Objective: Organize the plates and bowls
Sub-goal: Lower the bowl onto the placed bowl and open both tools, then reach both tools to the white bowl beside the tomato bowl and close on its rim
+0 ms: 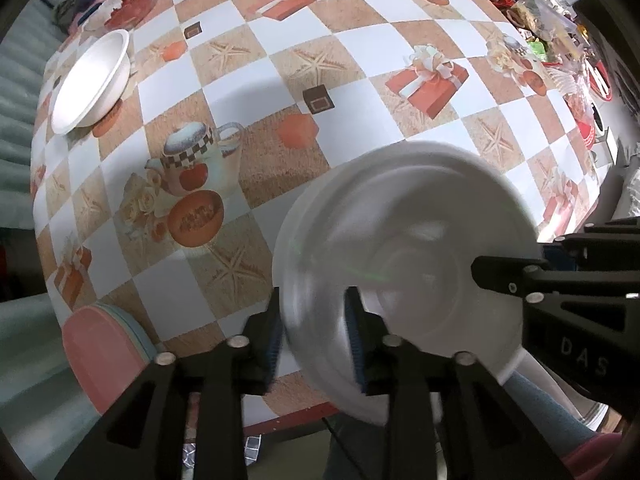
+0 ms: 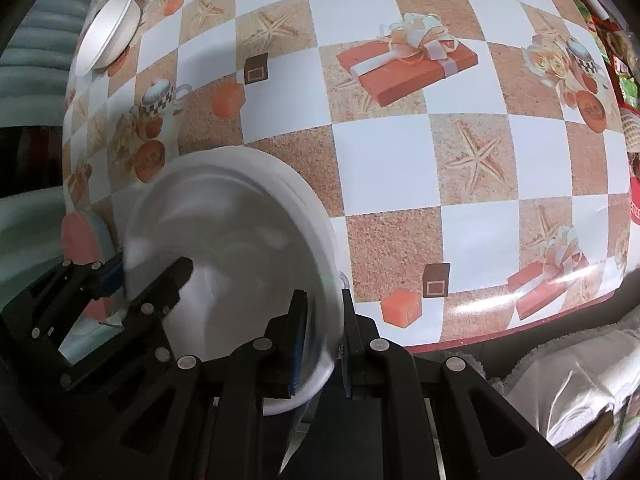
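A white bowl (image 1: 400, 220) hangs blurred above the near edge of the checked tablecloth (image 1: 360, 52), with a gripper on each side of its rim. My left gripper (image 1: 314, 312) straddles the near-left rim; its inner finger stands off the wall inside the bowl, so it is open. My right gripper (image 2: 324, 308) is shut on the white bowl (image 2: 240, 220) at the opposite rim. In the right wrist view the left gripper (image 2: 148, 270) shows at the left with the rim in its gap. One of the right gripper's fingers (image 1: 504, 280) reaches into the bowl.
A second white bowl (image 1: 92, 80) rests tilted at the far left of the table. A stack of pink and teal plates (image 1: 104, 352) sits at the near-left corner. A glass bowl (image 1: 128, 4) and packaged clutter (image 1: 552, 20) line the far side. A person's jeans (image 1: 540, 400) show below.
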Tool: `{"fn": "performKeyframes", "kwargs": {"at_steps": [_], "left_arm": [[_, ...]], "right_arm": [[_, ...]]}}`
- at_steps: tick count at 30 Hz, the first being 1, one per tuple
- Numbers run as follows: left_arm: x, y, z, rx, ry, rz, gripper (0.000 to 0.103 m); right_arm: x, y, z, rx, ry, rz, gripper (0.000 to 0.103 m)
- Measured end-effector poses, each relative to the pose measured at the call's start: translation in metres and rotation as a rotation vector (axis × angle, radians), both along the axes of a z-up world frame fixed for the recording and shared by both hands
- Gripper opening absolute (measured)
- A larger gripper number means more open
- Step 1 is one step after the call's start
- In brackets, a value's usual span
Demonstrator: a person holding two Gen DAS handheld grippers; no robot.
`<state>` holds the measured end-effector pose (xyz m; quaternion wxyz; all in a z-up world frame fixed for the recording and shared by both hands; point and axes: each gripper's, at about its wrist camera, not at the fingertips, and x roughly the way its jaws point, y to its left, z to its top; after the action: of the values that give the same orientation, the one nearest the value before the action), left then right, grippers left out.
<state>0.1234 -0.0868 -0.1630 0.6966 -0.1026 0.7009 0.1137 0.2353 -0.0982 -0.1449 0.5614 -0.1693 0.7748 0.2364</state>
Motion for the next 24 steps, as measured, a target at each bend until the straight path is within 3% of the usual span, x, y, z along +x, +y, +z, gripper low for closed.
{"fn": "performKeyframes", "kwargs": {"at_steps": [1, 2, 3, 4, 11, 13, 24], "left_arm": [[0.0, 0.001, 0.001, 0.004, -0.003, 0.002, 0.056], [-0.001, 0.001, 0.003, 0.011, -0.01, 0.006, 0.062], [-0.003, 0.003, 0.006, 0.018, -0.02, 0.011, 0.07], [-0.004, 0.004, 0.008, 0.022, -0.026, 0.016, 0.076], [-0.016, 0.027, 0.017, 0.066, -0.026, 0.091, 0.09], [-0.023, 0.037, 0.018, 0.057, -0.029, 0.141, 0.103], [-0.035, 0.115, 0.048, -0.03, -0.127, 0.438, 0.103]], "right_arm": [[-0.001, 0.002, -0.001, -0.003, 0.0, 0.001, 0.023], [-0.001, 0.003, -0.001, -0.008, -0.002, 0.002, 0.033], [0.001, 0.002, 0.0, -0.014, -0.009, 0.0, 0.061], [0.003, 0.002, 0.003, -0.013, -0.026, -0.004, 0.08], [0.023, -0.004, 0.015, -0.017, -0.06, -0.036, 0.081], [0.031, -0.005, 0.019, -0.024, -0.071, -0.047, 0.081], [0.092, 0.027, 0.052, 0.002, -0.209, 0.059, 0.081]]}}
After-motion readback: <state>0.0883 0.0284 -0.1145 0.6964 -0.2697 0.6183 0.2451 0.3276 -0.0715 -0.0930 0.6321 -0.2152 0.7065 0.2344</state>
